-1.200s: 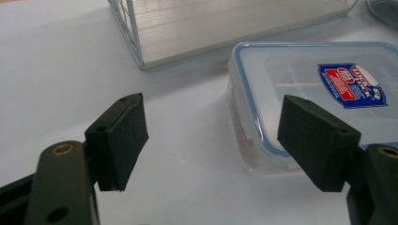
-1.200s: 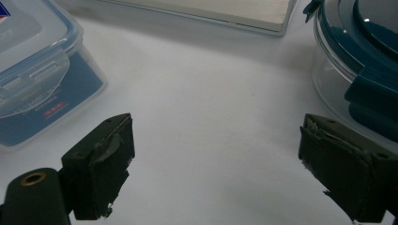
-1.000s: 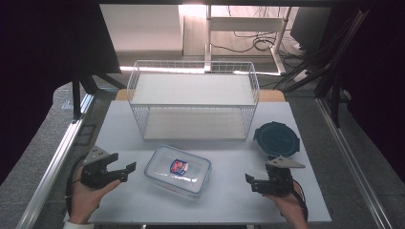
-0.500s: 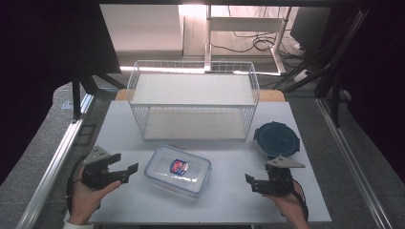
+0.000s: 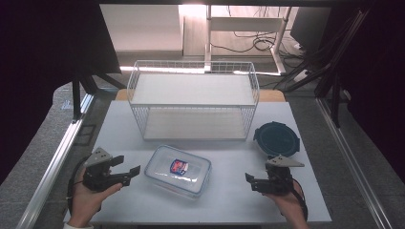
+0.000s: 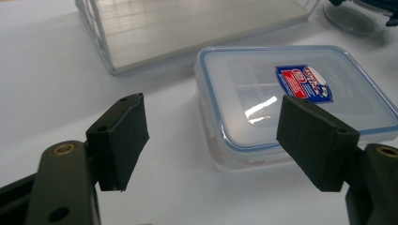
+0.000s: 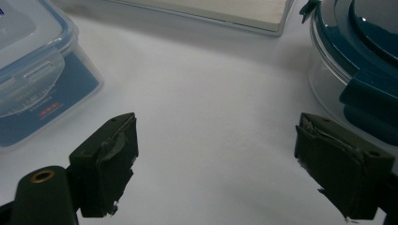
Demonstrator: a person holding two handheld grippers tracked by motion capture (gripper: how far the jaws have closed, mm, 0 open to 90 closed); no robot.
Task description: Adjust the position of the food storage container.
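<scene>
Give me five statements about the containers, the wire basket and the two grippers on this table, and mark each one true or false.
1. The rectangular container lies between the two grippers. True.
2. The left gripper is clamped on that container. False: its jaws stand open, apart from it.
3. The round container has a dark blue lid. True.
4. The wire basket holds both containers. False: both sit on the table in front of it.
5. The right gripper is open with nothing between its jaws. True.

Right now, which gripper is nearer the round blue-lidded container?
Right. The right gripper sits just in front of the round container; the left gripper is across the table, beyond the rectangular container.
</scene>
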